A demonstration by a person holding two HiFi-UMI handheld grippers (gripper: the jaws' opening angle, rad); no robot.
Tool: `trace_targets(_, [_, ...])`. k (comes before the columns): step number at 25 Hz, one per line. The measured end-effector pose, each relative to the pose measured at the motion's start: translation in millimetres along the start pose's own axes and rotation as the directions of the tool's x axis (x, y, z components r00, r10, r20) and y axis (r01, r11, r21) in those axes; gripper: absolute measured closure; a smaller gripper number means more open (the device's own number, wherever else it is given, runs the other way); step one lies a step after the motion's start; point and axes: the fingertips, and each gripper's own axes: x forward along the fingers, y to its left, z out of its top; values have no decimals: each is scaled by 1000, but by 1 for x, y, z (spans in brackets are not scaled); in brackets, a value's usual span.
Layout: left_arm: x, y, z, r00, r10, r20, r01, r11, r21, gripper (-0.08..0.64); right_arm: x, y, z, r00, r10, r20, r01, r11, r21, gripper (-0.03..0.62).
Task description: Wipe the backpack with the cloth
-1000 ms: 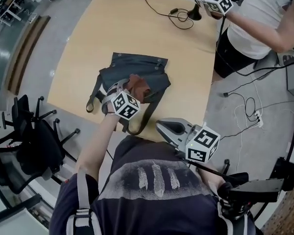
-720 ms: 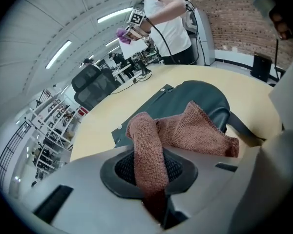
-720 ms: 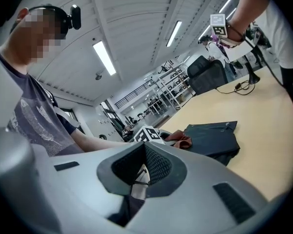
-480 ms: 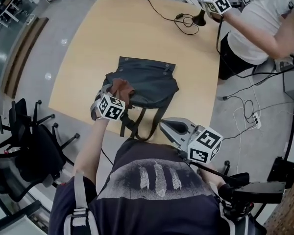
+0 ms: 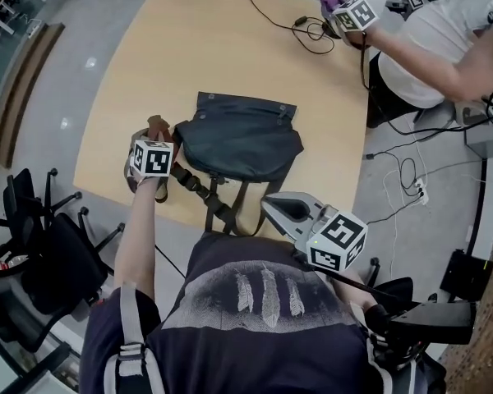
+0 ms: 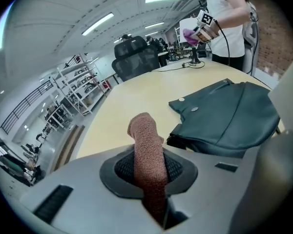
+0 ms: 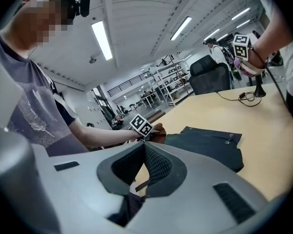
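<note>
1. The left arm is reaching forward from the lower left of the head view. Its left gripper (image 5: 150, 138) is clamping the brown cloth (image 6: 147, 145), which is sticking up between the jaws.
2. That gripper is sitting just beside the left edge of the dark backpack (image 5: 240, 142), which is lying flat at mid-frame on the table (image 5: 197, 48).
3. The right gripper (image 5: 286, 212) is being held low near the torso at lower centre, off the table's near edge. Its jaws are pressing together on nothing.

Bright, even light from ceiling strip lights (image 6: 98, 22) at 11 o'clock; soft shadows, fisheye-bent edges, left gripper (image 6: 155, 189) body soft-focused at 6 o'clock.
</note>
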Motion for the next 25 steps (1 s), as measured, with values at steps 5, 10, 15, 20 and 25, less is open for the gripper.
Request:
trace_targets(5, [18,-53,29,993,-116,14,115,991,62,503,-9,-12,1,998,-63,17,62,998,24,591])
trace_targets(10, [20,-97,56,979,-203,35,200,976,89,503,-26,-24,-1,990,-126,63,122,990,64,591])
trace_targets(15, [17,-125,70,963,-269,19,264,954,145,503,-34,-29,-5,985,-137,100,126,985,114,591])
trace_targets(20, [17,-165,95,933,-360,23,353,924,145,503,-43,-31,-10,986,-126,111,110,985,135,591])
trace_targets(25, [14,-212,111,904,-428,-2,416,877,241,503,-60,-37,-16,978,-151,143,125,976,178,591])
